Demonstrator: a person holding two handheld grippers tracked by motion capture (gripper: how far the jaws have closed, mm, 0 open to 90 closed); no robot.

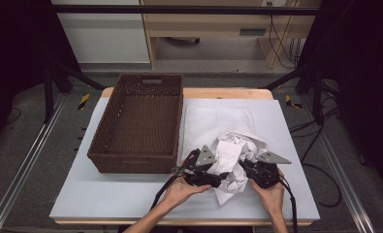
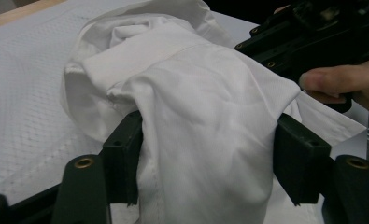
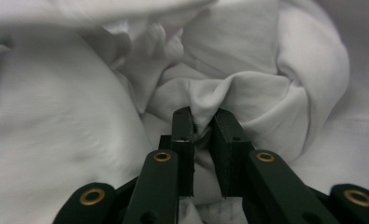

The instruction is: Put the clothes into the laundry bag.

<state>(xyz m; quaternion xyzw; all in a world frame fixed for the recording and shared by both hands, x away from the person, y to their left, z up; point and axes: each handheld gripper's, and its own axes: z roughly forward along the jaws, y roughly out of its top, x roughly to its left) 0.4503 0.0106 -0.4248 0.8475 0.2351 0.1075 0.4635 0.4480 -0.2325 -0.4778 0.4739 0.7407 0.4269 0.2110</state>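
White tabletop: my right tool pinches a thin fold of the crumpled cloth; my left tool brackets a thick bunch half-wide. Lifting now, the fold could slip free.

Even overhead light is brightening the table in the high view while its side edges are falling into black, and the white cloth is blurring softly toward the top of the right gripper view and glaring palely in the left gripper view.
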